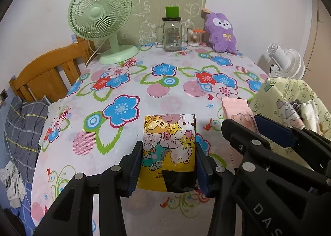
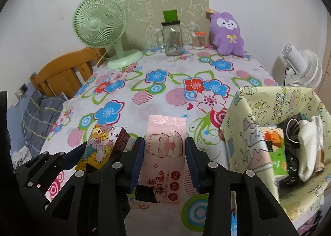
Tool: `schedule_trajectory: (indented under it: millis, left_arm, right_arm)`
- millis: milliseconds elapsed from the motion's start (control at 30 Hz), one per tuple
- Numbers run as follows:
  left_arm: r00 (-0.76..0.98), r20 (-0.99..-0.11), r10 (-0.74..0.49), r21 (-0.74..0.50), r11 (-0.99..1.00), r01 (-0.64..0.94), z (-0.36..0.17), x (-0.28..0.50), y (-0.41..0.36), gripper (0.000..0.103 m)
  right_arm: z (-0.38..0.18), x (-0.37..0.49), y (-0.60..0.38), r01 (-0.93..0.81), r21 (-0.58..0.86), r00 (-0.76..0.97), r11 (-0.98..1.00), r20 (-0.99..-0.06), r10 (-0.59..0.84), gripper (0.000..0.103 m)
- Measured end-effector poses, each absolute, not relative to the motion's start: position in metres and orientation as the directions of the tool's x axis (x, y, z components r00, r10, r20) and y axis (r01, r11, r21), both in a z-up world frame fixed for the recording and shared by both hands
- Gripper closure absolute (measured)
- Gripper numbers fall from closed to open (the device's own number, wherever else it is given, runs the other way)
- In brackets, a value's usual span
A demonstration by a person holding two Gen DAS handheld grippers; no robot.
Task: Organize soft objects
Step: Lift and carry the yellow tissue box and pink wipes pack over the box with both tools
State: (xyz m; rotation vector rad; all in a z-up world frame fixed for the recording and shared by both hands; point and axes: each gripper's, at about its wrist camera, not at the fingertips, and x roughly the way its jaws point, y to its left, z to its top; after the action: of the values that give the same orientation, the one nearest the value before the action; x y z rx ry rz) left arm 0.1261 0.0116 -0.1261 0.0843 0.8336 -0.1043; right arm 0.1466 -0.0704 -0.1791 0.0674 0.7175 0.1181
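Note:
A yellow cartoon-print tissue pack (image 1: 168, 149) lies on the floral tablecloth between the fingers of my left gripper (image 1: 168, 165); the jaws touch its two sides. It also shows in the right wrist view (image 2: 99, 145). A pink wet-wipes pack (image 2: 164, 157) lies between the fingers of my right gripper (image 2: 164, 165), which stands open with gaps on both sides. In the left wrist view the pink pack (image 1: 238, 112) is partly hidden by the right gripper (image 1: 256, 130). A purple plush toy (image 2: 227, 33) leans against the back wall.
A pale green fabric basket (image 2: 246, 112) at the right holds several items. A green desk fan (image 2: 99, 27), a glass jar (image 2: 171, 37) and a cotton-swab tub (image 2: 199, 40) stand at the back. A wooden chair (image 1: 47, 72) is at the left, a white fan (image 2: 302, 66) at the right.

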Motion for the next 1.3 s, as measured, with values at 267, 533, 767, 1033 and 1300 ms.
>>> schedule_trajectory:
  millis: [267,533,767,1033,1300]
  left_arm:
    - [0.710,-0.703,-0.045,0.057,0.991,0.120,-0.103,0.105,0.007,0.055]
    - [0.740,-0.671,-0.043,0.060,0.992,0.111,-0.080,0.086,0.001,0.055]
    - [0.778,-0.627,-0.032,0.068,0.993,0.095,-0.057,0.069,-0.005,0.055]
    - [0.806,-0.590,-0.040,0.073,0.992,0.102,-0.042,0.056,-0.018,0.055]
    - [0.815,-0.577,-0.057,0.063,0.992,0.114,-0.035,0.053,-0.037,0.055]
  right_arm:
    - [-0.159,0.124,-0.074,-0.108,0.104,0.775,0.989,-0.614,0.149,0.060]
    - [-0.135,0.104,-0.079,-0.132,0.087,0.801,0.987,-0.577,0.158,0.060]
    - [-0.112,0.086,-0.084,-0.158,0.072,0.825,0.985,-0.539,0.172,0.060]
    - [-0.096,0.070,-0.095,-0.156,0.048,0.851,0.987,-0.500,0.159,0.060]
    - [-0.087,0.066,-0.113,-0.140,0.041,0.865,0.989,-0.481,0.142,0.060]
